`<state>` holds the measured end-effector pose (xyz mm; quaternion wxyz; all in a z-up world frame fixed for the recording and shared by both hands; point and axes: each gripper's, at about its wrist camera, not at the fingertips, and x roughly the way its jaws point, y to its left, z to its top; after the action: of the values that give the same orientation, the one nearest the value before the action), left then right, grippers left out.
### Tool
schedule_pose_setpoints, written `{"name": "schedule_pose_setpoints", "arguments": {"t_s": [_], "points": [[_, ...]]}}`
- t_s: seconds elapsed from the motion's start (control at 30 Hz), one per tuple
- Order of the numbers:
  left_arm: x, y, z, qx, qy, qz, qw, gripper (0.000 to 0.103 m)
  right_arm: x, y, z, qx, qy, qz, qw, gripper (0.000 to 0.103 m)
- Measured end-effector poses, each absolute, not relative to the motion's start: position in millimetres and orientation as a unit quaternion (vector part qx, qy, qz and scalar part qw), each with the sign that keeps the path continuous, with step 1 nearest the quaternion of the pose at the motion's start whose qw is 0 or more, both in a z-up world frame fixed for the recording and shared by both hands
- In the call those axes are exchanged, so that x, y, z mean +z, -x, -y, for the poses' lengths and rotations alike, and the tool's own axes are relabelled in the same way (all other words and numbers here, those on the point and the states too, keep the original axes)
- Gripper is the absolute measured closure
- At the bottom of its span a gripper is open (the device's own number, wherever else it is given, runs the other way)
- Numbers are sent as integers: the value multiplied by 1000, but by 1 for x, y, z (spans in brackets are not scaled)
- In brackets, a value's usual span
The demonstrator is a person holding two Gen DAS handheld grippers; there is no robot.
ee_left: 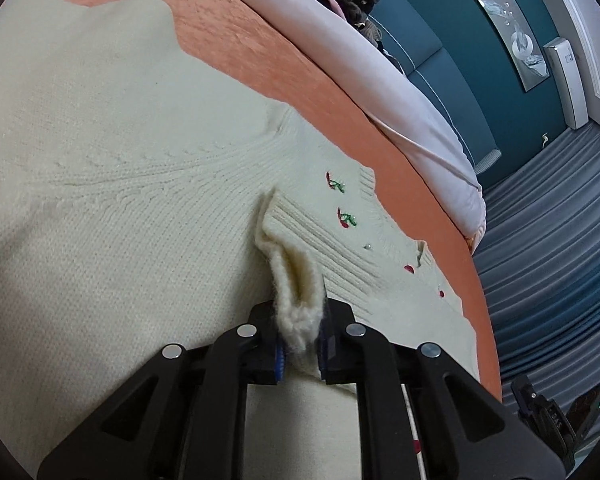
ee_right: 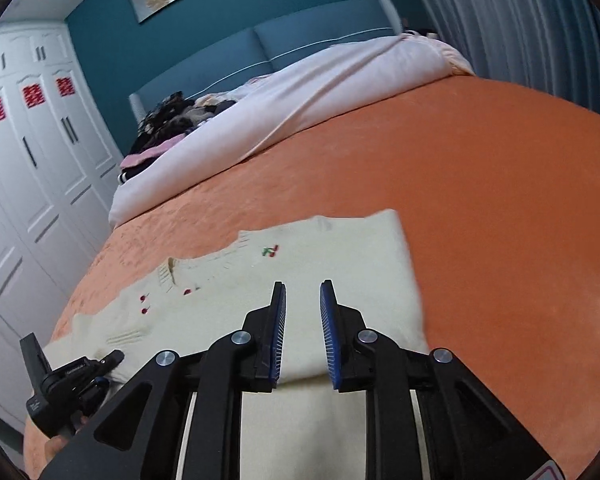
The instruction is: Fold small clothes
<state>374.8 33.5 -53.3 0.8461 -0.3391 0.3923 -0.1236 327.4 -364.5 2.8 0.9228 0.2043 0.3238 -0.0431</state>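
Observation:
A cream knit sweater with small red and green embroidery lies on the orange bedspread. My left gripper is shut on a bunched fold of the sweater's ribbed edge and holds it just above the fabric. The sweater also shows in the right wrist view, partly folded. My right gripper is open and empty, hovering over the sweater's near part. The left gripper shows in the right wrist view at the sweater's left edge.
A rolled pale pink duvet lies across the bed behind the sweater, with a pile of dark clothes by the blue headboard. White wardrobes stand to the left. Grey curtains hang on the right.

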Motion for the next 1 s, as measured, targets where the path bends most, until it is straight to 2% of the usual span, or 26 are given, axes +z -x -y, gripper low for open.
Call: {"name": "schedule_pose_setpoints", "arguments": {"t_s": [0.07,0.1,0.23,0.27,0.3,0.33,0.43,0.53,0.67,0.73,0.8,0.87,0.9,0.93,0.97,1.0], "points": [[-53,-374,-33,-124,339,-390,847,91,-36,-355,370,-71,-205,-397,892,91],[-53,-374,-33,-124,339,-389,847,91,-54,-357,377,-70,-219,-413,882,98],[-47,-369,-43,-128,364,-387,837,88,-34,-320,383,-81,-251,-368,891,96],[-42,-363,-52,-123,376,-382,835,84,-29,-305,379,-72,-252,-352,899,87],[-36,-355,-66,-119,391,-370,834,70,-27,-290,374,-60,-249,-344,903,82],[-29,-345,-85,-111,410,-351,835,55,-28,-279,368,-49,-243,-344,905,81],[-13,-325,-160,-30,434,-313,845,35,-46,-255,354,-23,-234,-376,896,74],[-6,-319,-254,92,450,-287,841,22,-51,-249,355,-11,-264,-377,887,68],[-16,-324,-366,212,491,-273,800,22,-58,-252,350,-5,-254,-386,887,60],[-21,-331,-394,216,518,-262,785,23,-58,-254,343,-1,-239,-387,890,53],[-17,-347,-397,223,499,-275,791,23,-57,-257,338,6,-225,-389,893,42],[-17,-368,-390,226,465,-312,797,28,-58,-257,333,4,-214,-393,894,39],[-14,-375,-387,234,450,-324,799,41,-58,-258,332,8,-212,-393,895,35],[-12,-378,-387,234,445,-329,799,66,-59,-259,331,9,-210,-393,895,34],[-10,-382,-389,223,453,-335,796,85,-59,-259,331,9,-208,-394,895,34],[-5,-385,-387,212,466,-338,790,93,-59,-259,330,10,-208,-393,895,33]]}}
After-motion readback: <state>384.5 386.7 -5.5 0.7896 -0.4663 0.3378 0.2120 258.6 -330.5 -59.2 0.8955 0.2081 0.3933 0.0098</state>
